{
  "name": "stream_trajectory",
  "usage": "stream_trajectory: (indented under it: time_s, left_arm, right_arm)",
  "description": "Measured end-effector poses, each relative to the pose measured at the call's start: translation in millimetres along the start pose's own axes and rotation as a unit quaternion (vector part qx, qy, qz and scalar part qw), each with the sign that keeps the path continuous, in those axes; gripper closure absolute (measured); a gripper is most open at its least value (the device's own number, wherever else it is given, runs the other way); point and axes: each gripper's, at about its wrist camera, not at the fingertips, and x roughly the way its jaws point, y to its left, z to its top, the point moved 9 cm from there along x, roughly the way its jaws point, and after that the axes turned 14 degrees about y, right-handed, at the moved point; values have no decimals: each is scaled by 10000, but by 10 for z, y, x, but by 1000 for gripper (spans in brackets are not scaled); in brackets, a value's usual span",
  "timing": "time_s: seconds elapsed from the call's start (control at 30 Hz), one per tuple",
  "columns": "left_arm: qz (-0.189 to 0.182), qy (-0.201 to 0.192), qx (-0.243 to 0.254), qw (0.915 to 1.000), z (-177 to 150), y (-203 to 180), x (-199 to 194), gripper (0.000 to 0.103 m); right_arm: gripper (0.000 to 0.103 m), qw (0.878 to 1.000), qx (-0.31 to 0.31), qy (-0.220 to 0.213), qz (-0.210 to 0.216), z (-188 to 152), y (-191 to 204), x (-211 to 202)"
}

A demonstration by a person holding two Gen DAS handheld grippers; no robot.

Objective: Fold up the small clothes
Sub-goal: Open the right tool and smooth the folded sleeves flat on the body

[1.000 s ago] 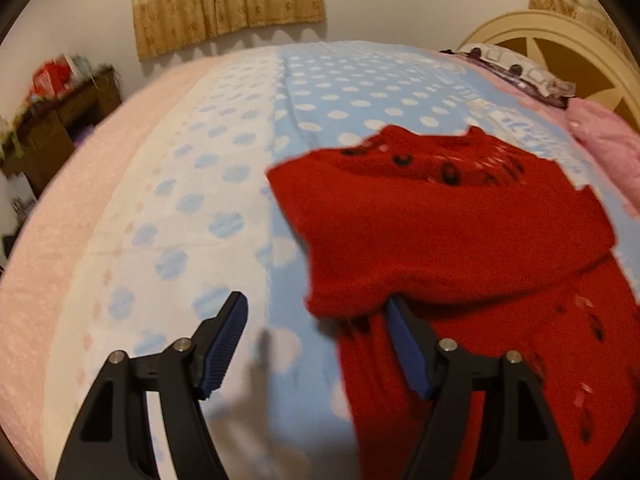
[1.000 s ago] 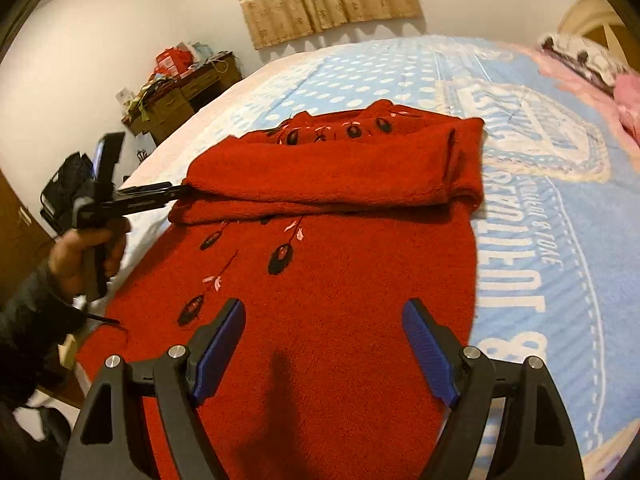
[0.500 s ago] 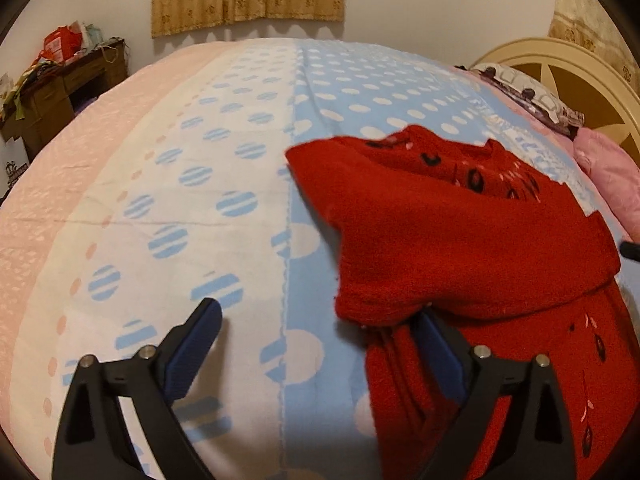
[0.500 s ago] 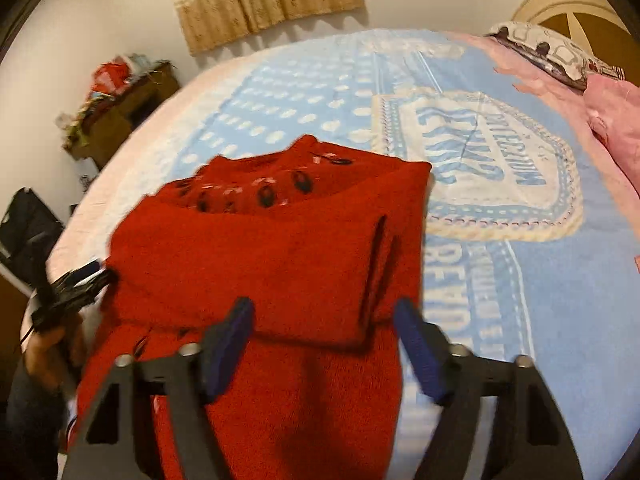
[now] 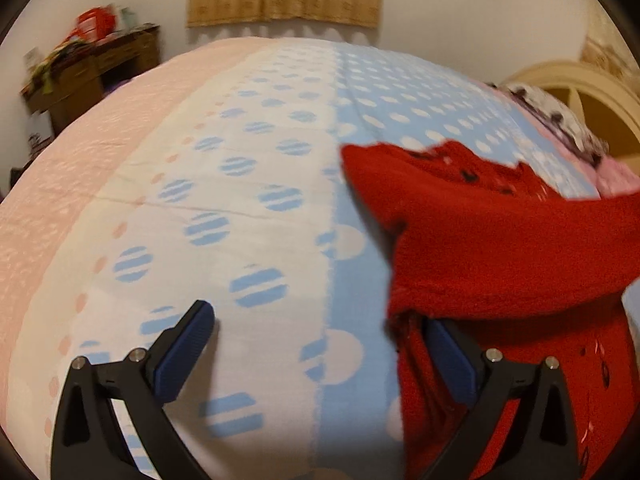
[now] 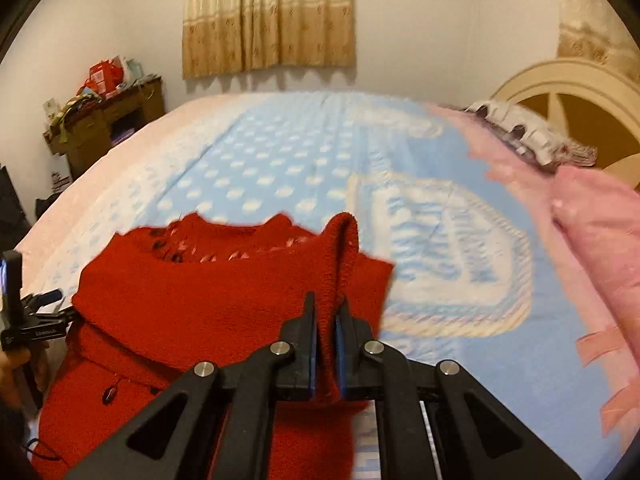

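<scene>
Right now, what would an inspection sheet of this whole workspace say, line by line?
Surface: bed with a pink, white and blue dotted blanket.
Job's things: one red knitted sweater, partly folded, its far side lifted.
Clutter: pink fabric and a patterned pillow near the headboard.
Grippers: right gripper shut on a fold of the sweater; left gripper open, just widened, one of its fingers under the sweater's edge, nothing pinched.
Cables: a thin dark one at the lower left of the right view, unclear.
Surroundings: curtain, cluttered wooden desk, cream headboard.
</scene>
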Motion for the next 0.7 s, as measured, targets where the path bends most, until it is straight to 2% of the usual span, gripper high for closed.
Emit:
stream_trajectory:
  time_s: [0.07,0.23,0.33,0.4,0.43,0.47,0.6,0.7]
  left_arm:
    - [105,-18,-78,9999,-13,45,-16,0]
    - [49,234,-105,9997,-99,84,16,0]
    - [-49,287,-108,9995,-180,104,-72,0]
    - [36,131,-71,9999,-215,125,-202,0]
    - [70,31,-33,10000,-224,133,-277,0]
    - [108,-79,29,9999,-217,135,-374,0]
    - [134,-339,59,9993,-20,84,-520,0]
    - [171,-369,154,9991,159,-66,-472,0]
  right_arm:
    - [97,9998,52,184,-82,-82,-54,129]
    - [96,9929,179,1179,12,-493,-124,768]
    - [93,9937,210,1097,90,-557,-170,804]
    - [65,9937,200,1102,-81,-526,-222,718]
    - [36,9940,182,1076,-111,-513,-229,683]
    - [30,9953,166,946,-82,-489,-237,602]
    - [30,9976,-42,668,170,-384,-80,460]
    - [30,9946,-209,690,753,-356,229,483]
